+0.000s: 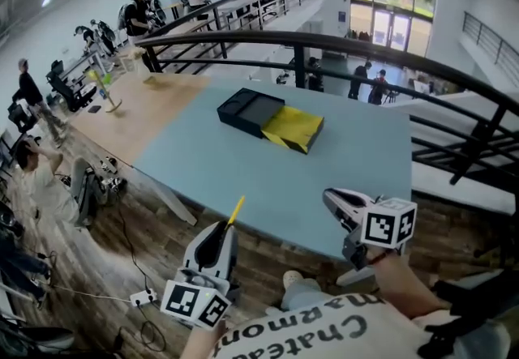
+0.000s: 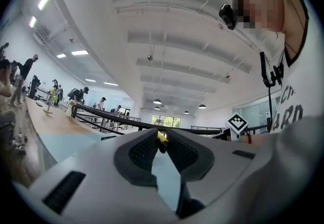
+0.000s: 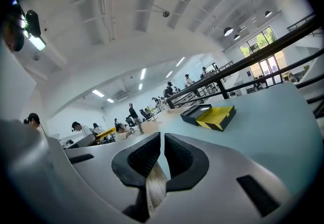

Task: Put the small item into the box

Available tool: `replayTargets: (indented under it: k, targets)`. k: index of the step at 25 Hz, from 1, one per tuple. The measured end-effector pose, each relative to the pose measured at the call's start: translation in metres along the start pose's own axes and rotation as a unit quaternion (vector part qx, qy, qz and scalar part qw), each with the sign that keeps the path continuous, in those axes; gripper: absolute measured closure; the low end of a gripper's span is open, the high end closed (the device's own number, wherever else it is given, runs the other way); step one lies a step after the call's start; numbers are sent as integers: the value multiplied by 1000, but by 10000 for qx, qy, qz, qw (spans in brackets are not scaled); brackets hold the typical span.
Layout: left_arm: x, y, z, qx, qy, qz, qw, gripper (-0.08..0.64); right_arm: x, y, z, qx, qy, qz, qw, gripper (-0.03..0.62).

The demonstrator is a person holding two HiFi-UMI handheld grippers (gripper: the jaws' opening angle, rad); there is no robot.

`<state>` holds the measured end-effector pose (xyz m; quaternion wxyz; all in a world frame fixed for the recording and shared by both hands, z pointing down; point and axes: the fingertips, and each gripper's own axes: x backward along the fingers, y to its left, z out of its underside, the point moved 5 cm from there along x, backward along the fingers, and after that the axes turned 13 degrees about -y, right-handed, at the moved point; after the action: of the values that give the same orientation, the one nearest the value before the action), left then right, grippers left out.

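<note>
A black box [image 1: 250, 111] with its yellow inner tray [image 1: 293, 129] slid out lies on the light blue table [image 1: 243, 179], toward the far side. The right gripper view shows the same box [image 3: 210, 116] well ahead. My left gripper [image 1: 229, 225] hangs at the table's near edge, shut on a thin yellow item [image 1: 237, 209] that pokes forward past its tips. In the left gripper view that yellow item [image 2: 162, 137] sits pinched between the jaws of the left gripper [image 2: 162, 143]. My right gripper [image 1: 330, 198] is over the table's near right edge, shut, and the right gripper [image 3: 162, 142] holds nothing.
A black railing [image 1: 324, 45] runs behind the table. A wooden tabletop [image 1: 138, 110] adjoins on the left. Below the near edge are wood flooring, cables and a power strip [image 1: 143, 297]. Several people stand far back at the left.
</note>
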<state>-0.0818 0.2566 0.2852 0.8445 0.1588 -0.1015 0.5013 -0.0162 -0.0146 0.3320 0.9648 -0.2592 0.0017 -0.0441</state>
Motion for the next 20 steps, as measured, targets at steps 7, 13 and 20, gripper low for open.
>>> replayTargets:
  k: [7,13,20]
  targets:
    - [-30,38,8,-5,38,84,10000,509,-45,-20,-6,-12,-41,193,9998,543]
    - [-68,90,22,79,171,-3,9998,509,-106,-47,-5,-174,-8,251,9995,543]
    - [-135,138,33,124,107,128,9998,509,-168,-78,-27,-100,-77,345,9993,543]
